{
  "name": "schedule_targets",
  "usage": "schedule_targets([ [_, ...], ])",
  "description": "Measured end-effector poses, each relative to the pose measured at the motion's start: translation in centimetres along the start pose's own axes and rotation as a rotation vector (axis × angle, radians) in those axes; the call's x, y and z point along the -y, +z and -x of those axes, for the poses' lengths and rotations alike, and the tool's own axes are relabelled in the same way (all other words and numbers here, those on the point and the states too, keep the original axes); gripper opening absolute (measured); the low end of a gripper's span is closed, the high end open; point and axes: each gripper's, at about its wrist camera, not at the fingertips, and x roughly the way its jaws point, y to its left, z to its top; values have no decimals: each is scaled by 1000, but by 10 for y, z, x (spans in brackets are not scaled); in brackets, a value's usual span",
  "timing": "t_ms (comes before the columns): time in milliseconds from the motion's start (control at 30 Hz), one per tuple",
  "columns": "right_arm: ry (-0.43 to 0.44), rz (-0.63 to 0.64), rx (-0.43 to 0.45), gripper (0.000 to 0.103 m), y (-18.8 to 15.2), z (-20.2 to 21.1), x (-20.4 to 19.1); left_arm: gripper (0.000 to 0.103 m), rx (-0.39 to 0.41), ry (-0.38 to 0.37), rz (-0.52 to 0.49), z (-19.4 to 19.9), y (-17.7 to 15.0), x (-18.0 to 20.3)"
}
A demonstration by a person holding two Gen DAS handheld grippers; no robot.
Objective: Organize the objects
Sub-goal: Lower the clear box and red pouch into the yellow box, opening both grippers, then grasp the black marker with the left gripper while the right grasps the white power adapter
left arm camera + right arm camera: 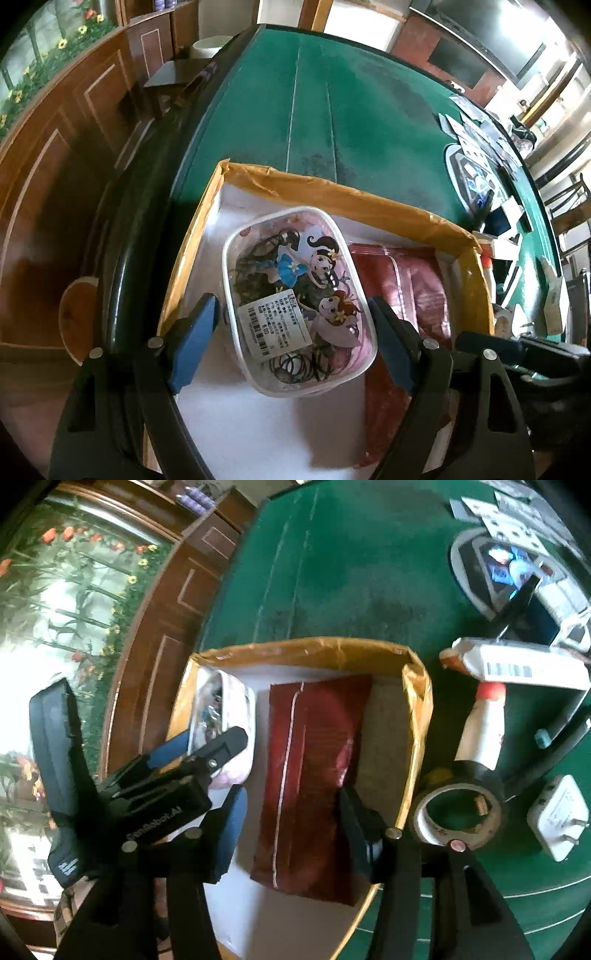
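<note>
An open cardboard box (369, 197) with a white floor stands on the green table. On its left side lies a clear pouch (295, 295) printed with cartoon girls and filled with black hair ties. My left gripper (291, 301) straddles the pouch, open, with a thin gap at the left blue pad. The right wrist view shows that left gripper (207, 738) over the pouch (225, 698). A dark red foil packet (314, 775) lies flat beside the pouch. My right gripper (291, 812) hangs open over the packet's near end, pads not pressing it.
Right of the box on the green felt (369, 572) lie a tape roll (458, 816), a white plug adapter (561, 819), a white bottle with a red cap (484, 731), a barcoded carton (517, 664) and a tray of cards (509, 576). Wooden panelling (74, 147) lies beyond the table's left edge.
</note>
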Motion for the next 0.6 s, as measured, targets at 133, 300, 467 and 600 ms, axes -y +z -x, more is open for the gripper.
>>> schedule_targets([
  [133, 12, 50, 63, 70, -7, 24, 2, 82, 8, -30, 7, 13, -5, 8],
  [300, -47, 102, 177, 78, -24, 60, 25, 83, 35, -91, -3, 34, -11, 35],
  [467, -167, 77, 227, 79, -53, 90, 82, 83, 31, -115, -73, 46, -14, 83],
  [600, -229, -64, 224, 79, -77, 108, 147, 83, 8, -140, -149, 43, -13, 130],
])
